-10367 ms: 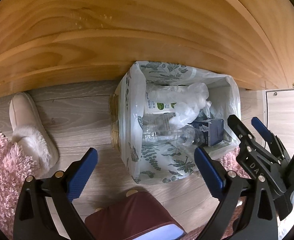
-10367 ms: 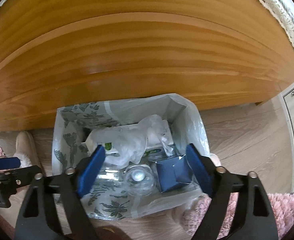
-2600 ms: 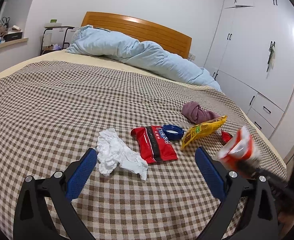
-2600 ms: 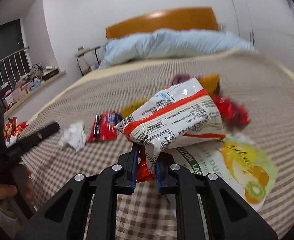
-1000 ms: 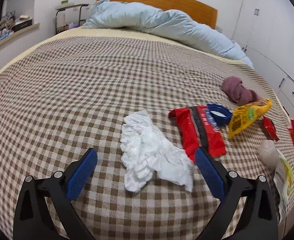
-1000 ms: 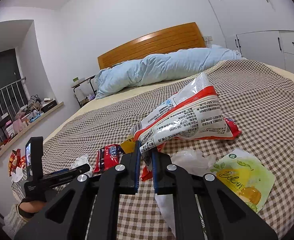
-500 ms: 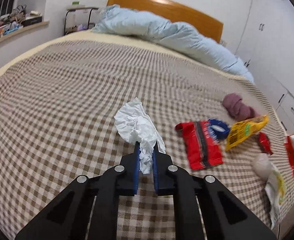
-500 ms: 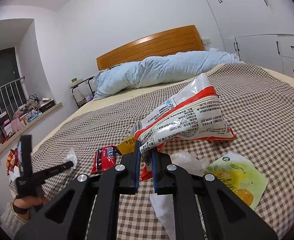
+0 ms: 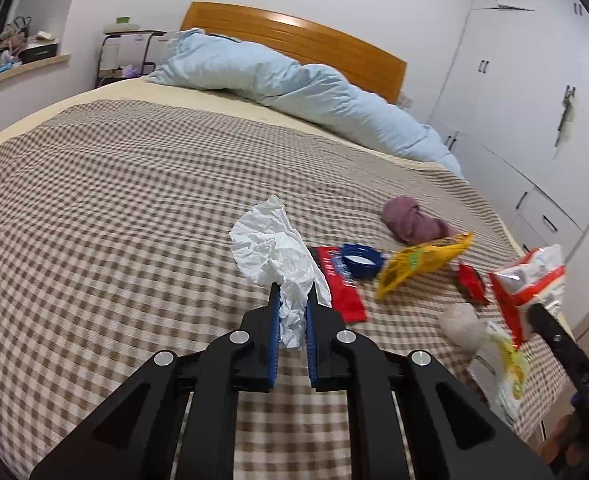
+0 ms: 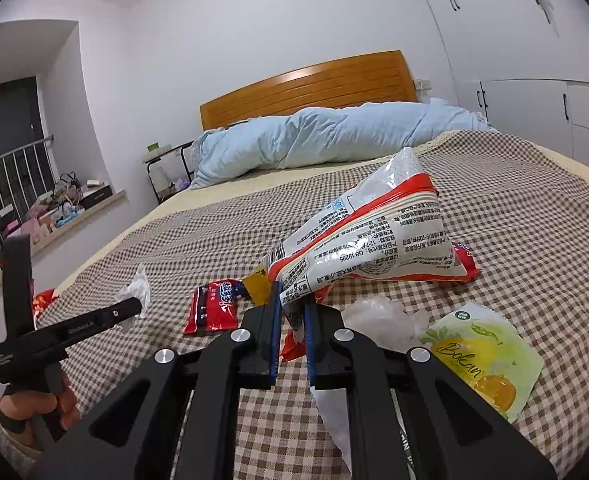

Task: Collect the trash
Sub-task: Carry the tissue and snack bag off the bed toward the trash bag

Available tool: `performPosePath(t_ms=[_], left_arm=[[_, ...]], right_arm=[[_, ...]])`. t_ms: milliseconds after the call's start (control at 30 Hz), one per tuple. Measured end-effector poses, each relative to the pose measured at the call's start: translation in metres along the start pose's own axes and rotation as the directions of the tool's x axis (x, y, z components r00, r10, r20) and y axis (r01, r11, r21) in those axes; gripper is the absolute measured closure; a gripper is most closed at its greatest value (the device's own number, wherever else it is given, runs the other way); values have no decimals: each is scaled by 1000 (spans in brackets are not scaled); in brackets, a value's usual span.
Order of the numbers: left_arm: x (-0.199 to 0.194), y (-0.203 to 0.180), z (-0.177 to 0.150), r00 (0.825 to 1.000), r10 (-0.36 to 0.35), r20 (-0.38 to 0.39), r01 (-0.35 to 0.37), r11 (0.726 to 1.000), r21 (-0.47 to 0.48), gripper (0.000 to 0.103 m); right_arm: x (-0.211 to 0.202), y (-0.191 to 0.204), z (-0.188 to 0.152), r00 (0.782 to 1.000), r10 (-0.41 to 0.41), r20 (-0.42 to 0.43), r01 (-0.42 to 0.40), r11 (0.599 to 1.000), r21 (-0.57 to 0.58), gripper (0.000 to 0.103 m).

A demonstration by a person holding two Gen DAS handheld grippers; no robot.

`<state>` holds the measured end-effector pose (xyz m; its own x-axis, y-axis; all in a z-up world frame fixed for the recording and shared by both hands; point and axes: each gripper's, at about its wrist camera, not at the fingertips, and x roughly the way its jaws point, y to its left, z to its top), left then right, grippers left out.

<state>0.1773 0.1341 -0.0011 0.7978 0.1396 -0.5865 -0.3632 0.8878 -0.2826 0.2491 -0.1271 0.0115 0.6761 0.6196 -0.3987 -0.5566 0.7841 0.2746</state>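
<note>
My left gripper (image 9: 293, 296) is shut on a crumpled white tissue (image 9: 270, 248), held just above the checked bedspread (image 9: 114, 220). The right wrist view shows that gripper (image 10: 134, 306) at the left with the tissue (image 10: 138, 286) at its tip. My right gripper (image 10: 293, 292) is shut on the corner of a white-and-red snack bag (image 10: 374, 240), lifted off the bed. On the bed lie a red wrapper (image 9: 342, 292), a blue lid (image 9: 361, 260), a yellow bag (image 9: 418, 264), a small red wrapper (image 9: 472, 282), a clear plastic wad (image 10: 378, 316) and a green-yellow pouch (image 10: 482, 356).
A purple cloth bundle (image 9: 410, 222) sits behind the yellow bag. A light-blue duvet (image 9: 294, 88) is heaped along the wooden headboard (image 9: 294, 36). White wardrobes (image 9: 534, 100) stand past the bed's right edge. A person's hand (image 10: 34, 404) grips the left tool's handle.
The left gripper went from open around the tissue to shut on it, then lifted it off the bedspread. The right gripper kept still with the snack bag.
</note>
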Motion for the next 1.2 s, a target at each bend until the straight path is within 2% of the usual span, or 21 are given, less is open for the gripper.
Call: performPosePath(t_ms=[400,467,633,967,1200], left_arm=[[-26,-20,-18,996,-86,15,85,994,69,95],[-35,-21,-23,994,-109,17,107,991,77,95],[-51,-27,-32,989,-148,27,144,982,118,95],[-93,-50,-59,972,-232,39,222,959,175,95],[-120,-67,-86,964,-267,13,259,944,206,95]], right_arm=[[-13,20,-5,1000,-20,17,22,995,-95,93],[-19,24,-4,999,-46,16,47,992,-118,93],[-34,30,-17,999,-54,-2,53,990,-130,93],[-70,27,-46,991,-130,-36,125,985,-118,93],[-104,31,-55,990,-137,-44,130,982,-136,93]])
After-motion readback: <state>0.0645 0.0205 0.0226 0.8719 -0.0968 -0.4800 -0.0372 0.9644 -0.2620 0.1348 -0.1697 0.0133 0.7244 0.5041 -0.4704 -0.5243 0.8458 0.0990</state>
